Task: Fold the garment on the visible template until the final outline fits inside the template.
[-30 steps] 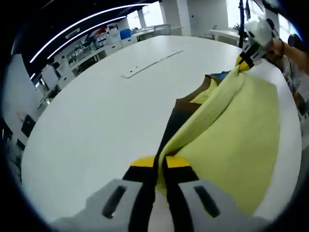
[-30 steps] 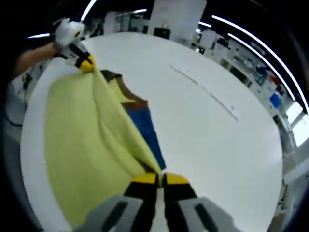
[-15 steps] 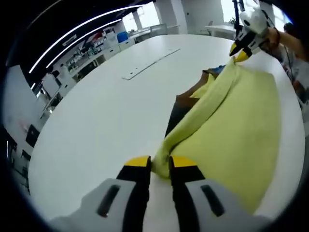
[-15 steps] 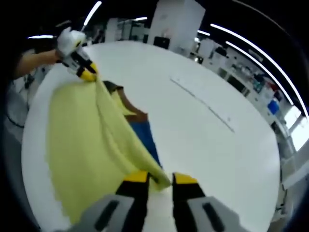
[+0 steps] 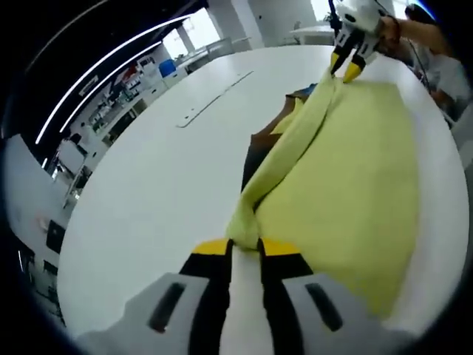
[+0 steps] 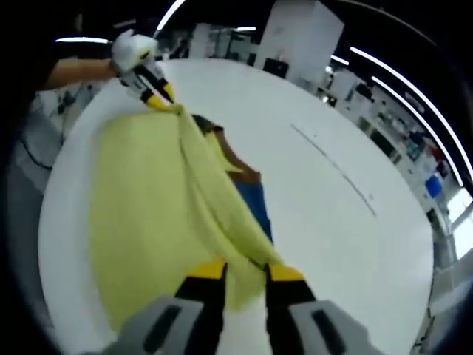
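A pale yellow garment [image 5: 347, 170] lies spread on the white table, its long edge bunched into a raised ridge. Brown, black and blue parts of the template [image 5: 260, 142] peek out beside that ridge. My left gripper [image 5: 244, 248] stands open at the ridge's near end, the cloth tip resting just before its jaws. Across the cloth, my right gripper [image 5: 346, 68] hovers open over the far corner. In the right gripper view the garment [image 6: 148, 200] runs from my open right gripper [image 6: 245, 272] to the left gripper [image 6: 161, 96]; the template [image 6: 259, 211] shows blue and brown.
The round white table [image 5: 148, 185] stretches wide to the side of the cloth. A thin white strip [image 5: 211, 100] lies on it, seen again as the strip [image 6: 332, 166]. A person's arm [image 6: 81, 70] holds the far gripper. Benches and shelves stand beyond the table.
Both grippers were shut on the garment's edge a second ago; both have opened and let it go. The lifted edge has settled into a ridge on the table.
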Motion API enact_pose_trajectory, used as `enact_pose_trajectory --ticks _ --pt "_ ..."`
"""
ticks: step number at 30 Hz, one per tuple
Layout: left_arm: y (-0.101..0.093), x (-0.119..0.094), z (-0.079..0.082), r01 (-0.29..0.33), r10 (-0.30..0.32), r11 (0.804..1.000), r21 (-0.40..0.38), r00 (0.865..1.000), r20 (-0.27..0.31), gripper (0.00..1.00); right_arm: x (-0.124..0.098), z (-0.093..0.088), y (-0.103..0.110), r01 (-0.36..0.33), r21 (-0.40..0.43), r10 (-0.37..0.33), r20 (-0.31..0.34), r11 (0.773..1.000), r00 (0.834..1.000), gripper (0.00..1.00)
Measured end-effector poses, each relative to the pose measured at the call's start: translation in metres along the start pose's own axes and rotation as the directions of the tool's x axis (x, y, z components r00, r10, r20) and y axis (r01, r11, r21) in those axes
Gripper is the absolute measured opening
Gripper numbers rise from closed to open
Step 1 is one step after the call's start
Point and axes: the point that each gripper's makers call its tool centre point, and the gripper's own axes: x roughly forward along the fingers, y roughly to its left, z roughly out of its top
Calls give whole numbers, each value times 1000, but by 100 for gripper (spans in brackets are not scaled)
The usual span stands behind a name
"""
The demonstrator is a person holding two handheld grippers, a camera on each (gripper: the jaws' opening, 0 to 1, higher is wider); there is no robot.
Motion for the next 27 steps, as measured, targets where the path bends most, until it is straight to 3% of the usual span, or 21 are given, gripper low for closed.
enact_pose_trajectory --ticks 1,6,11,14,19,21,27 --pt "1 0 0 0 0 1000 -8 1000 -1 12 3 2 -3 4 57 -5 20 998 1000 17" --pt "5 4 0 6 -6 1000 -8 1000 -4 13 8 -2 -8 7 45 -7 3 999 1000 18" --pt "7 5 -3 26 -26 998 -50 1000 14 12 12 1 -18 30 121 -33 25 992 999 16" --pt "2 6 2 37 -37 999 -26 999 20 12 14 3 -18 25 136 -30 36 990 999 9" --pt "0 5 2 33 -33 999 -36 999 17 9 17 7 -13 25 110 -29 35 994 999 0" --pt "-3 5 1 37 -37 998 -57 999 10 2 17 6 -14 32 108 -36 34 994 999 0" --pt "10 -4 8 -20 25 996 -91 998 50 1 7 9 -16 55 82 -58 37 995 998 0"
